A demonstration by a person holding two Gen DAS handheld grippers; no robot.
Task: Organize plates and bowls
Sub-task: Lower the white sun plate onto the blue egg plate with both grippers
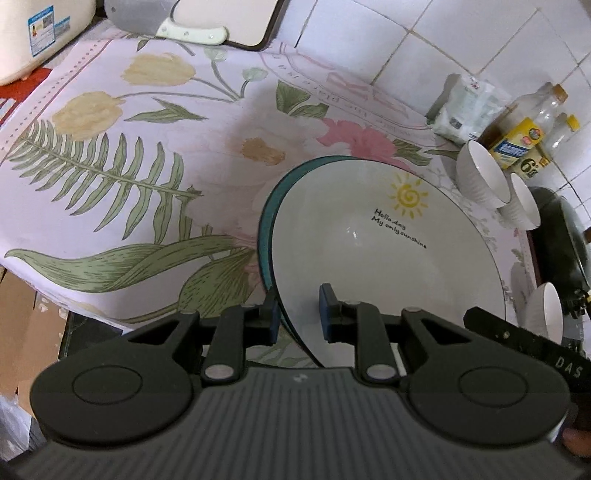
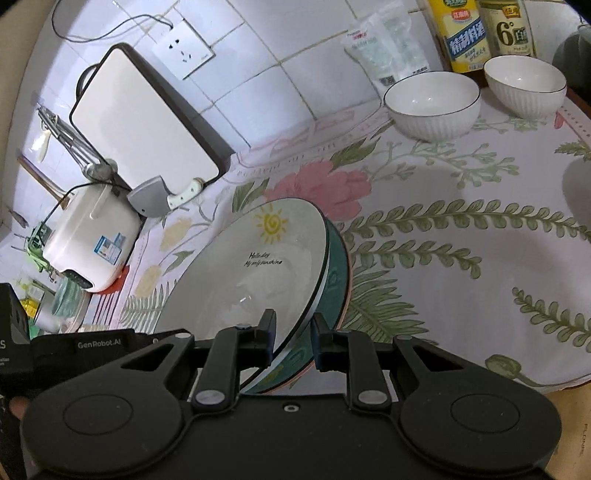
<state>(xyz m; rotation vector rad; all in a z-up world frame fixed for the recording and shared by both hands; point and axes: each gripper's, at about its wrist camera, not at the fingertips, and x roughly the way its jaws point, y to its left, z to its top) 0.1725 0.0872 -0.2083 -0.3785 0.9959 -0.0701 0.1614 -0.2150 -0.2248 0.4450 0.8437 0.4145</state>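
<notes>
A white plate with a yellow sun and black lettering (image 1: 388, 254) lies nested on a teal plate (image 1: 266, 229) on the floral tablecloth (image 1: 129, 155). My left gripper (image 1: 299, 314) straddles the near rim of both plates, one finger outside and one inside, closed onto them. In the right wrist view my right gripper (image 2: 293, 336) clamps the rim of the same white plate (image 2: 251, 273) and teal plate (image 2: 338, 273), which tilt up. Two white ribbed bowls (image 2: 432, 107) (image 2: 524, 86) stand at the back; they also show in the left wrist view (image 1: 480, 177).
A cutting board (image 2: 144, 118) and a cleaver (image 2: 162, 195) lean at the tiled wall. A white rice cooker (image 2: 92, 243) stands left. Bottles (image 2: 465, 33) and a plastic bag (image 2: 388, 48) stand behind the bowls. A dark wok (image 1: 561, 240) and another white bowl (image 1: 550, 314) sit right.
</notes>
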